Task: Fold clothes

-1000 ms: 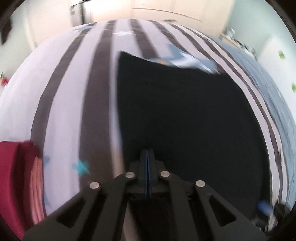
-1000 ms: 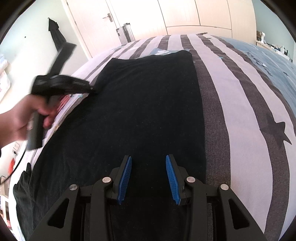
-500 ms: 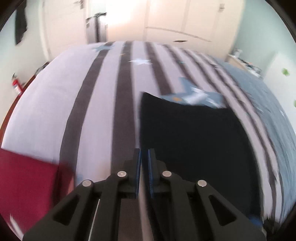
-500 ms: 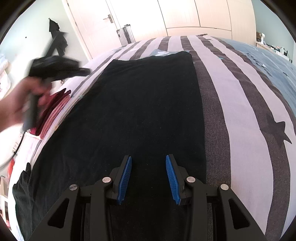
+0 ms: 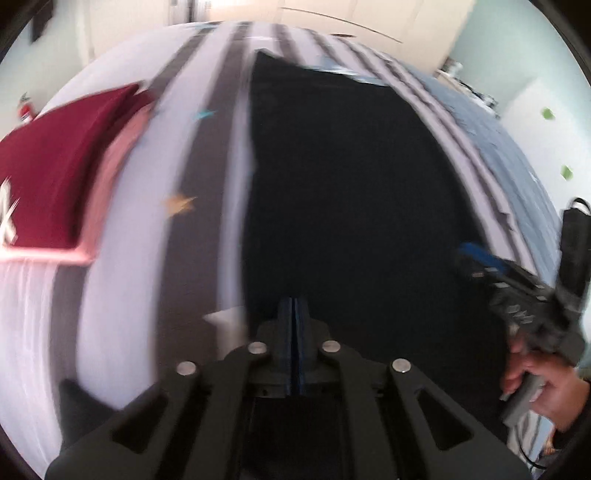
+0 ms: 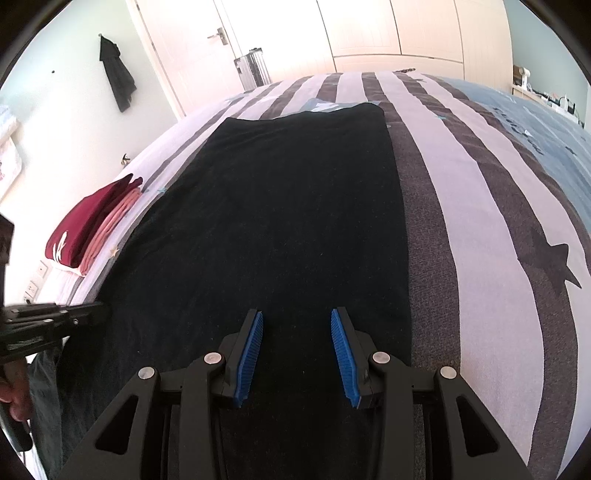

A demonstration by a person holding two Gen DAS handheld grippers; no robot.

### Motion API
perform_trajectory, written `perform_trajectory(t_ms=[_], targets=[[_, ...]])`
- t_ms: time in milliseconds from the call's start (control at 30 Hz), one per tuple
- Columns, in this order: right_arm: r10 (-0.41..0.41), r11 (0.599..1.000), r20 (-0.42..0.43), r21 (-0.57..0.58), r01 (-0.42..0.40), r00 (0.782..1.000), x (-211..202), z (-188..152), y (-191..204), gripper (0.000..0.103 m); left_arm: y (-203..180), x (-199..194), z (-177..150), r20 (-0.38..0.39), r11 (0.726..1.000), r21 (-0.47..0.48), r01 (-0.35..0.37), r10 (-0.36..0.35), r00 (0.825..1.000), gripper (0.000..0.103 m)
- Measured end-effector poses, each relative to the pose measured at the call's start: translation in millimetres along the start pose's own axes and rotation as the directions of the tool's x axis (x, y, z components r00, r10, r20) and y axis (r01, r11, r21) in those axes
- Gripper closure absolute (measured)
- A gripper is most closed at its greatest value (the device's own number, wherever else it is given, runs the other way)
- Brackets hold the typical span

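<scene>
Right gripper: blue pads parted at a moderate gap with nothing between them, poised over the near end of the black garment, bottom centre of the right wrist view. Whether the pads touch the cloth cannot be told. Left gripper: pads pressed together with no cloth seen between them, bottom centre of the left wrist view, over the garment's near left edge; this view is blurred. In the right wrist view the left gripper also shows at the lower left edge, its tip at the garment's left border, with part of a hand below it. In the left wrist view the right gripper shows at the right edge, with the right hand on its grip at lower right. The garment lies flat as a long dark rectangle running from the frame bottom up to the upper centre, on a bedspread with grey and white stripes and dark stars; a light blue section lies at the upper right. A folded stack, maroon on top with pink beneath, sits on the bed at middle left, apart from the garment. Beyond the bed: white doors, a silver suitcase at upper centre, a dark coat hanging at upper left.
</scene>
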State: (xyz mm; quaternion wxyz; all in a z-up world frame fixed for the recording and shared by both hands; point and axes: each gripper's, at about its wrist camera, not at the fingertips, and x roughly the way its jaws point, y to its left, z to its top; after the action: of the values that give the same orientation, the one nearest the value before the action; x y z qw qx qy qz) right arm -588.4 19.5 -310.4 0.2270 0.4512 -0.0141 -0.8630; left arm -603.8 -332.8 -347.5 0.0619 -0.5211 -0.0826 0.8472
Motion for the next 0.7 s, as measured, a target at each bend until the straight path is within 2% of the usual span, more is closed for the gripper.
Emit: perform_trajectory(t_ms=[33,100,167,200,300,400,433,500,533,633,700], targets=[[0.0,1.0,0.001,0.0,0.0,1.0,0.1,-0.3,0.0,0.068,4.3,-3.0,-0.5,0.005,1.0,0.0,-0.003,0.003,1.0,0.101],[-0.002,1.0,0.002,-0.001,0.002,1.0,0.3,-0.8,0.3,0.068,4.8,-11.8,-6.4,-0.001,0.998,0.027,-0.055,0.055,0.998,0.101],[-0.004,1.0,0.003,-0.003,0.004,1.0,0.6,-1.2,0.8,0.068,17.0,-20.3,-4.2,-0.004,0.998,-0.017,-0.061,0.061,0.998,0.101],[-0.007,1.0,0.004,-0.006,0.007,1.0,0.6,-1.3,1.4,0.068,20.5,-26.5,0.4,0.013,0.998,-0.034,-0.046,0.047,0.999,0.101],[-0.013,1.0,0.005,-0.01,0.013,1.0,0.6,-1.3,2.3,0.068,9.2,-37.1,19.0,0.084,1.0,0.005,0.03,-0.031,0.996,0.101],[-0.012,1.0,0.005,-0.009,0.012,1.0,0.4,-1.3,2.1,0.068,-8.8,-24.4,36.9,0.092,0.996,0.051,0.072,-0.077,0.993,0.1],[-0.012,1.0,0.005,-0.01,0.012,1.0,0.5,-1.3,2.0,0.068,-15.2,-16.8,41.3,0.091,0.995,0.067,0.069,-0.075,0.993,0.1],[-0.014,1.0,0.006,-0.011,0.014,1.0,0.5,-1.3,2.5,0.068,-21.3,12.2,45.3,0.058,0.997,0.076,0.023,-0.028,0.998,0.1],[-0.015,1.0,0.006,-0.012,0.015,1.0,0.5,-1.4,3.0,0.068,-12.2,17.4,45.8,0.059,0.998,0.056,0.021,-0.025,0.998,0.1],[-0.012,1.0,0.009,-0.011,0.012,1.0,0.6,-1.9,2.8,0.067,14.3,24.1,46.9,0.078,1.0,0.001,0.023,-0.023,0.997,0.101],[-0.01,1.0,0.011,-0.009,0.01,1.0,0.3,-2.2,2.5,0.067,22.0,13.2,46.0,0.105,0.999,-0.036,-0.02,0.024,0.994,0.101]])
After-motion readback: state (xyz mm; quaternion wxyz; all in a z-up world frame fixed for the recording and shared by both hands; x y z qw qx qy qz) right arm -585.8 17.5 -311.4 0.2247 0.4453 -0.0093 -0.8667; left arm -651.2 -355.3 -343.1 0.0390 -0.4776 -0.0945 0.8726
